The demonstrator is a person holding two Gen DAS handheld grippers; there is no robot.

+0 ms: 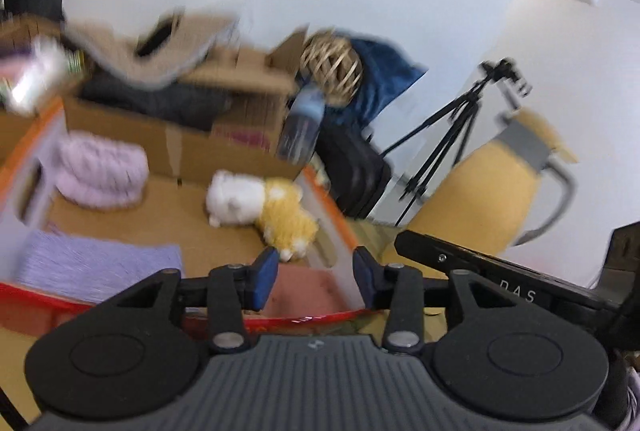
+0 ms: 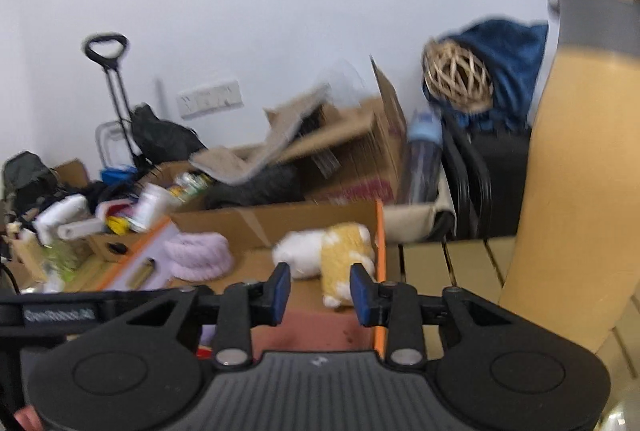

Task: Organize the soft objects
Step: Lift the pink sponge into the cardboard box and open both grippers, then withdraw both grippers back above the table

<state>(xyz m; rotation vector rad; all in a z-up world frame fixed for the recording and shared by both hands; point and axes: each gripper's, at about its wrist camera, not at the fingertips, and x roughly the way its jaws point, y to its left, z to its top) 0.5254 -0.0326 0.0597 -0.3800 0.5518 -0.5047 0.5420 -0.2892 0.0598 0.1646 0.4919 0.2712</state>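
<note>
Left tool (image 1: pixel 316 277) released, nothing between pads. Right tool (image 2: pixel 320 289) released too, empty. White-and-yellow plush toy (image 1: pixel 260 209) lying inside orange-edged cardboard box (image 1: pixel 336 209), near its right wall. Pink rolled cushion (image 1: pixel 102 171) at box's far left. Lilac knit cloth (image 1: pixel 96 263) and pink cloth (image 1: pixel 308 291) at near end.

Motion blur smears the beige cloth (image 1: pixel 160 43); lavender fabric (image 1: pixel 96 263) is cut off.

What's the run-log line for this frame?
left claw: open, empty | right claw: open, empty | plush toy: lying in box | pink cloth: in box
</note>
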